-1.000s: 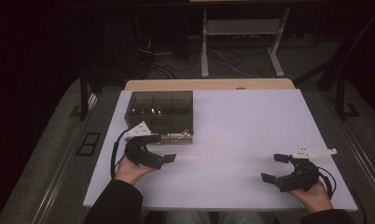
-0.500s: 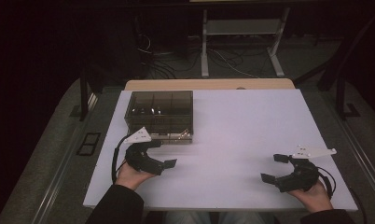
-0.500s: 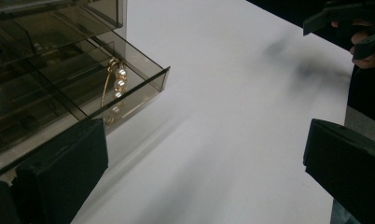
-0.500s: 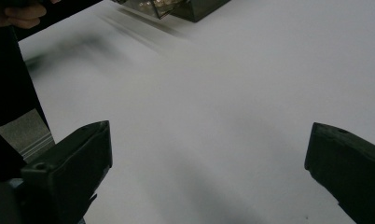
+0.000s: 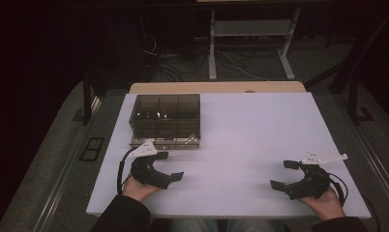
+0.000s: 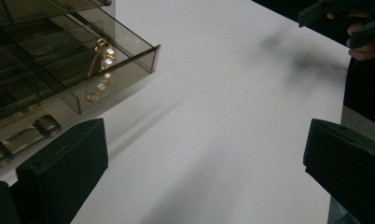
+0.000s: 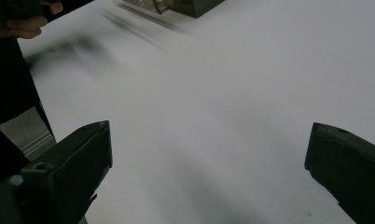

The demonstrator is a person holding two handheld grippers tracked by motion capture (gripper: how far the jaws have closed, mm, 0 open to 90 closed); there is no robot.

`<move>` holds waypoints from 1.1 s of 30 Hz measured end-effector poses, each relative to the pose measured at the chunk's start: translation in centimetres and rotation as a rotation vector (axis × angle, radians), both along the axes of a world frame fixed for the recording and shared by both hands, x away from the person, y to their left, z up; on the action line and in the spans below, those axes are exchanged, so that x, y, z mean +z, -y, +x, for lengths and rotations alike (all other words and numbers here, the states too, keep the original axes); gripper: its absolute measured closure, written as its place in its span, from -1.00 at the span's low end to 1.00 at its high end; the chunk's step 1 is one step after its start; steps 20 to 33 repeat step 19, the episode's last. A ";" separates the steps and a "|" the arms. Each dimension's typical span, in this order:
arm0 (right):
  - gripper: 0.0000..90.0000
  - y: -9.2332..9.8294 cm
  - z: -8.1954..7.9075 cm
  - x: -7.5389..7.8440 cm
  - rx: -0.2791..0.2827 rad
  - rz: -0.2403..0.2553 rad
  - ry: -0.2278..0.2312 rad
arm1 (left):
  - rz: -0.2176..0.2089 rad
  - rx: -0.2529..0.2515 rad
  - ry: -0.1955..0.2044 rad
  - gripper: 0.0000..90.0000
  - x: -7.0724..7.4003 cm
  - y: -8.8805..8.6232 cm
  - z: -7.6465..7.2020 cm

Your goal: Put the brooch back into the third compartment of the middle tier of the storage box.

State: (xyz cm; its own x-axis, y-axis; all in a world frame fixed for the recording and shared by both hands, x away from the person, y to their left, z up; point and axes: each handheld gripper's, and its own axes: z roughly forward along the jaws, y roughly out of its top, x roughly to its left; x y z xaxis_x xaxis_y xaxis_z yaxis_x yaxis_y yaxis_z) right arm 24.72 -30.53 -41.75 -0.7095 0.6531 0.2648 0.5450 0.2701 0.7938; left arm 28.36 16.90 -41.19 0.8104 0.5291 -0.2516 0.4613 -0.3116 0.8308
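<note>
Smoked-plastic compartment box (image 5: 166, 118) at the white table's (image 5: 250, 130) far left, gold pearl earrings (image 6: 100, 70) inside its front corner. Just before it, left gripper (image 5: 169, 166), jaws spread, empty. Well apart at the near right, right gripper (image 5: 285, 174), likewise released.

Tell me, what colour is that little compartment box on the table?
The box is see-through smoky brown-grey; clearest in the left gripper view.
</note>
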 end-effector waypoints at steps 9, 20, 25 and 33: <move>-0.99 -0.1 0.0 -0.1 0.002 -0.001 -0.002 | 0.021 -0.033 -0.010 -1.00 -1.1 0.5 -1.0; -0.99 0.0 -0.1 -0.1 0.000 0.002 -0.008 | 0.035 -0.049 -0.009 -1.00 -1.7 1.0 -1.0; -0.99 0.0 -0.1 -0.1 0.000 0.002 -0.008 | 0.035 -0.049 -0.009 -1.00 -1.7 1.0 -1.0; -0.99 0.0 -0.1 -0.1 0.000 0.002 -0.008 | 0.035 -0.049 -0.009 -1.00 -1.7 1.0 -1.0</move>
